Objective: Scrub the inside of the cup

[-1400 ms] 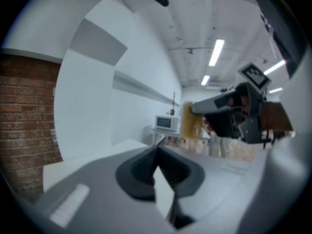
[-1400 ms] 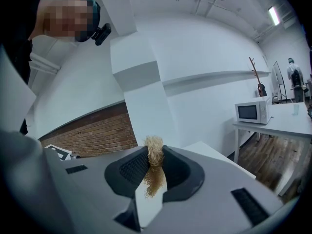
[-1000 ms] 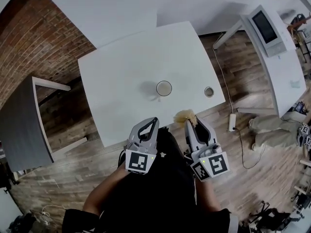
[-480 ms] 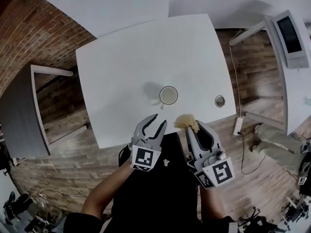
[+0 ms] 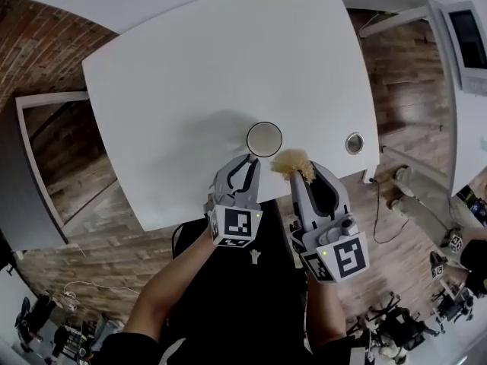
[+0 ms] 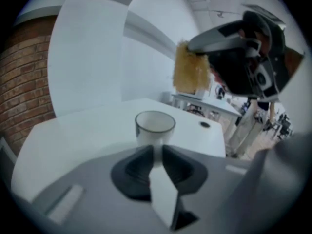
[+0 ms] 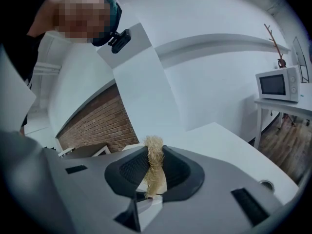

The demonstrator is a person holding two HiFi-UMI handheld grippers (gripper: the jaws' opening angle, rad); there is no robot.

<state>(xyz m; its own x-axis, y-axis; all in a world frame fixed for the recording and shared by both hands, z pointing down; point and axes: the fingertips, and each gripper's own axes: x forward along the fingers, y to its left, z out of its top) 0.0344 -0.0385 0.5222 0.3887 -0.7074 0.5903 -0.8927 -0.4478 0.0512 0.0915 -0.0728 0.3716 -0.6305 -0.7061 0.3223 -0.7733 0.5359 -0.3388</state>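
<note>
A glass cup stands upright near the front edge of the white table. My left gripper hovers just in front of it, tips close to the rim but apart from it. Its jaws are closing to a narrow gap with nothing between them. In the left gripper view the cup shows straight ahead, beyond the left gripper. My right gripper is shut on a tan fibrous scrubber, held in the air beside the cup's right. The scrubber sticks up between the pads.
A small round metal insert sits near the table's right front corner. A microwave stands on a side table to the right. A brick wall and a grey desk lie to the left. Wooden floor surrounds the table.
Both grippers have moved forward to the cup. The left jaws spread wide half a second ago and have since narrowed. The right gripper has kept its hold on the scrubber.
</note>
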